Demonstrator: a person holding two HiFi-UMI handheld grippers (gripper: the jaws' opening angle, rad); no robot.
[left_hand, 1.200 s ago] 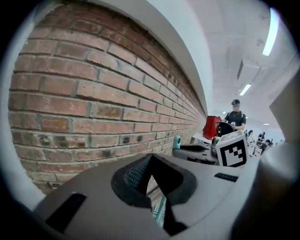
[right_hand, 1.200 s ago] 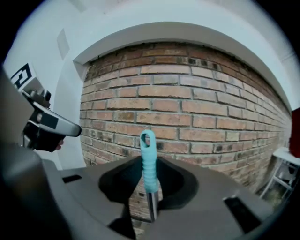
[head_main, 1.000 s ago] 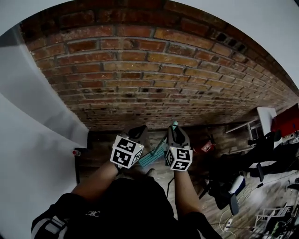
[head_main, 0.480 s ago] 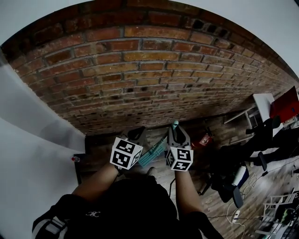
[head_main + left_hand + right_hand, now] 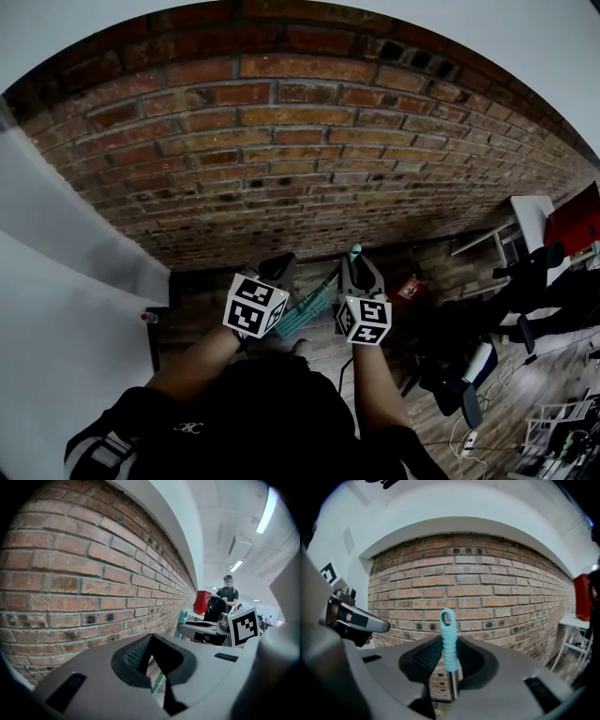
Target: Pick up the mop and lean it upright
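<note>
The mop stands nearly upright in front of the brick wall (image 5: 281, 159). Its ribbed teal handle (image 5: 448, 639) with a hanging loop on top rises between the jaws of my right gripper (image 5: 449, 670), which is shut on the metal shaft just below the teal grip. In the head view the handle tip (image 5: 353, 251) pokes up past the right gripper (image 5: 354, 269), and the teal mop head (image 5: 307, 315) lies on the wooden floor between both hands. My left gripper (image 5: 278, 268) hangs beside it, open, with nothing between its jaws (image 5: 152, 660); the teal handle (image 5: 182, 620) shows to its right.
A white panel (image 5: 66, 281) stands at the left with a small red object (image 5: 150, 317) at its foot. Right of the hands are a red item (image 5: 411, 289), dark office chairs (image 5: 469, 375), a white table (image 5: 530, 220) and cables on the floor. A person (image 5: 227, 592) stands far back.
The head camera has tilted a little, so the wall fills more of the view. Both grippers and the mop keep their places relative to each other.
</note>
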